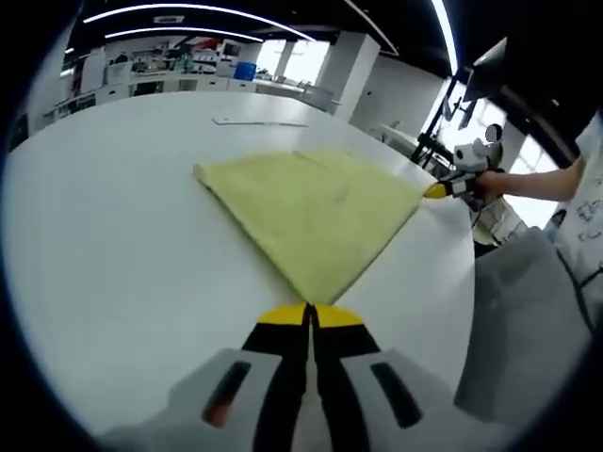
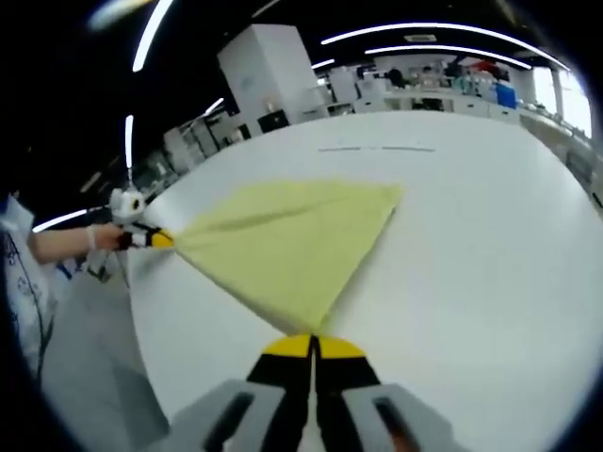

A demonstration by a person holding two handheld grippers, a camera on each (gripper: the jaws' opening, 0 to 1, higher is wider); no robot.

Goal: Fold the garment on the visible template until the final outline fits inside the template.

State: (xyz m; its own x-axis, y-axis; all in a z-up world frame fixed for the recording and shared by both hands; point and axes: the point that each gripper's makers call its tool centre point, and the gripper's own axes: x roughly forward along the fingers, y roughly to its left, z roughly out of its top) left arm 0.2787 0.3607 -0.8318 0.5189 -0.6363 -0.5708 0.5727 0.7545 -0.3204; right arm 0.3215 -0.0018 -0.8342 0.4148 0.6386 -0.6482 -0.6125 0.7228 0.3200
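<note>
Both tongs (image 1: 309,315) (image 2: 312,347) pinch garment (image 1: 306,212) corners.

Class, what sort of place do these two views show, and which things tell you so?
Probably a lab or open workshop: a large white table, cluttered benches along the far wall, and long ceiling strip lights.

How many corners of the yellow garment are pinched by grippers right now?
2. The left gripper is shut on the near corner of the yellow garment; the right gripper is shut on a neighbouring corner. The other corners lie free on the white table.
</note>
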